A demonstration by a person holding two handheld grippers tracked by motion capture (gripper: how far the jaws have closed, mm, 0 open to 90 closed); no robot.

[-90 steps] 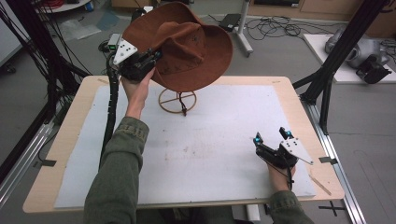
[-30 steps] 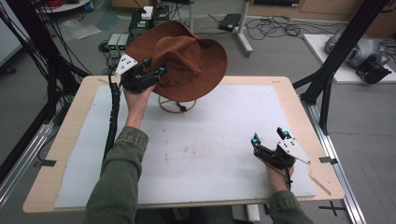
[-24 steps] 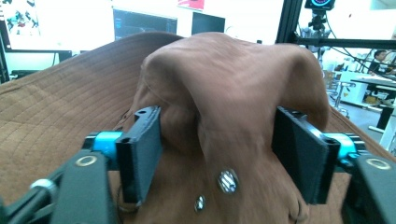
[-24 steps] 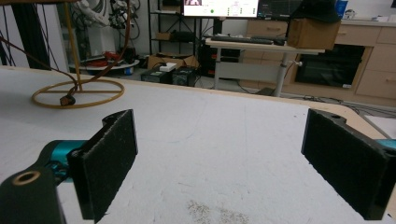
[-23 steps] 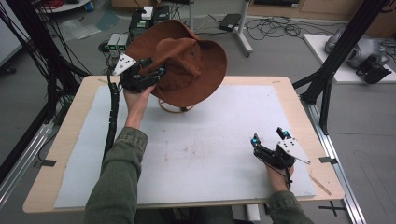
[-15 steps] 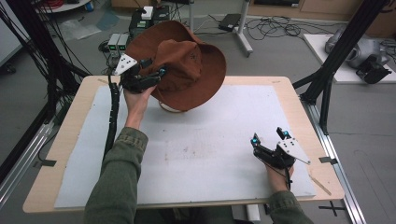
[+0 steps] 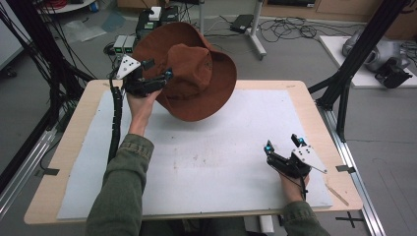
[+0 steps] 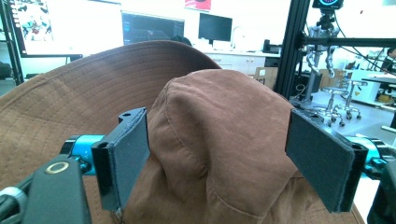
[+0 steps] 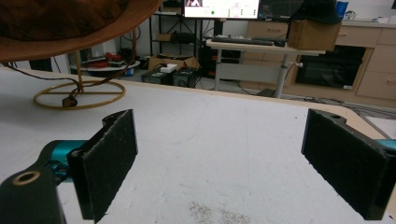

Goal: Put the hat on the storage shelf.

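Brown hat [image 7: 194, 73] sat tilted on wire stand [image 9: 79, 95] at far left of bench [image 7: 305, 105]. Left hand-held gripper [image 7: 156, 78] at hat crown, jaws just opening, pads released either side of crown. Right hand-held gripper [image 7: 281, 150] rested near right edge, released, nothing between pads.

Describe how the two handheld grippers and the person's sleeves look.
Both the left gripper and right gripper are black, with flat dark padded jaws, turquoise fittings and a grey three-cornered plate. A black ribbed cable trails from the left. Sleeves are olive green.
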